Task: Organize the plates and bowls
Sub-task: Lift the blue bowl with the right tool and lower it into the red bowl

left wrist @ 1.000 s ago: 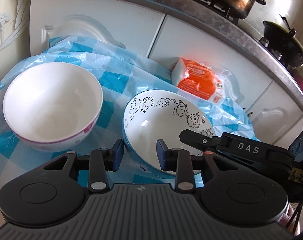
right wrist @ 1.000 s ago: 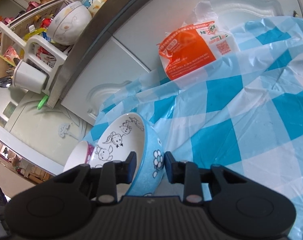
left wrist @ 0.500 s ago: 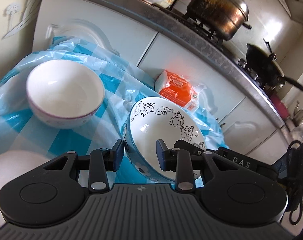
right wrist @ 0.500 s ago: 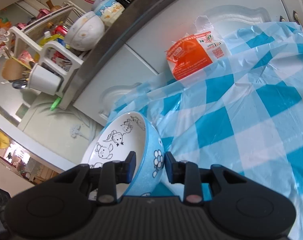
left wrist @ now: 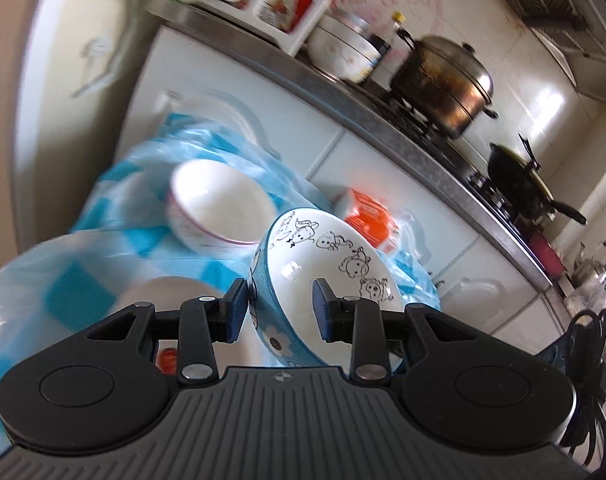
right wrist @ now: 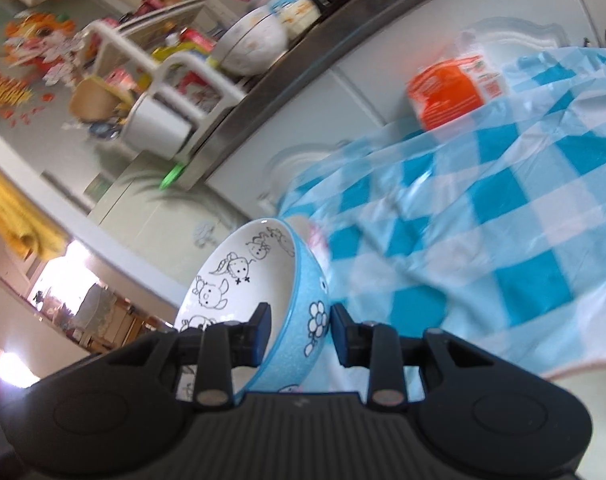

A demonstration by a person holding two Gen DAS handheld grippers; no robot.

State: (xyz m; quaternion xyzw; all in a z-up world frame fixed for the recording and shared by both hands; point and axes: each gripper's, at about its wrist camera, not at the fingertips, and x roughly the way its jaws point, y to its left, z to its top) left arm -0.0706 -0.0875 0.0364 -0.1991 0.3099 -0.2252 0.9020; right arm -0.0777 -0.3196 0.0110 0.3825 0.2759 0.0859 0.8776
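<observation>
1. You have the cartoon bowl (left wrist: 327, 276) carried between both tongs, lifted clear of the checked cloth (right wrist: 503, 208) that covers the worktop. It is tilted, its white printed inside turned up and toward the left tongs' side.

2. The left tongs (left wrist: 281, 310) straddle the near rim: one pad sits outside against the blue wall, the other inside the bowl. They are clenched on that rim.

3. The right tongs (right wrist: 299, 330) straddle the opposite rim the same way, inner pad on the white face, outer pad by the flower print. Their jaws are just beginning to ease apart with the wall between them, though the pads appear to be pressing on it for now.

4. The relation that matters: the white bowl (left wrist: 219, 204) lies ahead of the left tongs and a little to their left, toward the far edge of the worktop by the cabinet doors, resting on the cloth with its mouth up. It is well clear of the cartoon bowl.

5. My judgement: if you mean to nest them, the left hand is the nearer one and should lead; level the cartoon bowl first so its foot, not its rim, meets the white one.

6. A pale plate (left wrist: 171, 292) lies just below the left tongs, near the close edge; the orange packet (left wrist: 369, 216) sits by the far edge.
</observation>
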